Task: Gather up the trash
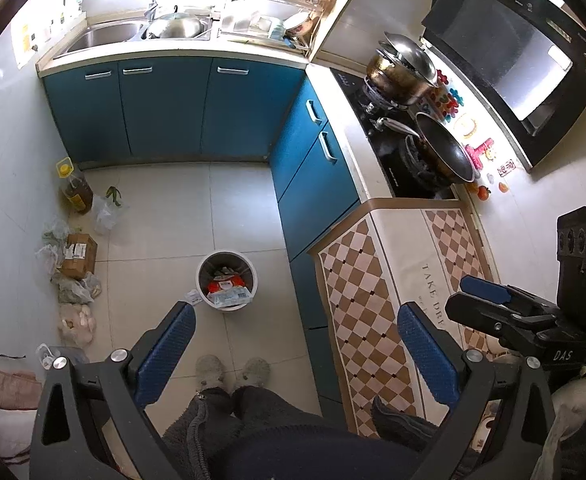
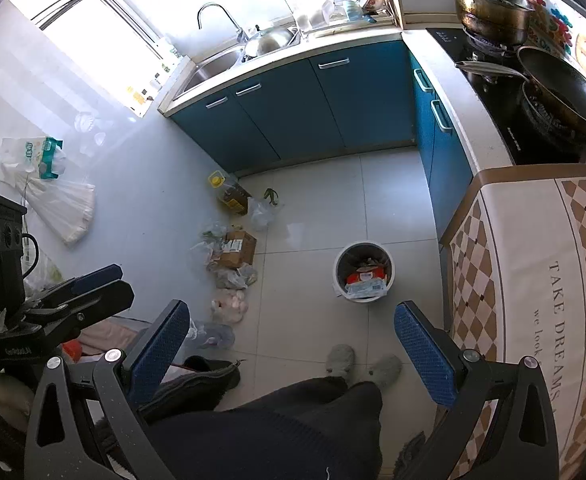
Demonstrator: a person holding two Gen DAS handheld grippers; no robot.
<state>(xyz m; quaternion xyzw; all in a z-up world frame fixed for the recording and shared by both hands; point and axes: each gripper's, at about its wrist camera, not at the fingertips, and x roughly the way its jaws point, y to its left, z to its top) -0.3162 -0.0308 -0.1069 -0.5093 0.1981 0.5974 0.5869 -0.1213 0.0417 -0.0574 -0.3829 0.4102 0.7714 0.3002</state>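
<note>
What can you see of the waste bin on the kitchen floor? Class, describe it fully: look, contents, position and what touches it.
The waste bin is a small round white bucket with a dark inside, standing upright and uncovered on the pale tiled floor. It holds trash: a red packet and a clear crinkled wrapper leaning over its near rim. A small scrap of wrapper lies against its left side. It stands apart from the blue cabinets; neither gripper touches it.

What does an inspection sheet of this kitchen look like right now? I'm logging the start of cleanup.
Surface: tiled floor, mostly bare in the middle.
Job's things: trash bin on the floor, wrappers inside.
Clutter: oil bottle, cardboard box and plastic bags along the wall.
Grippers: left gripper open, empty; right gripper open, empty.
Cables: nothing seen on the floor.
Surroundings: blue cabinets, sink, wok on the stove.
</note>
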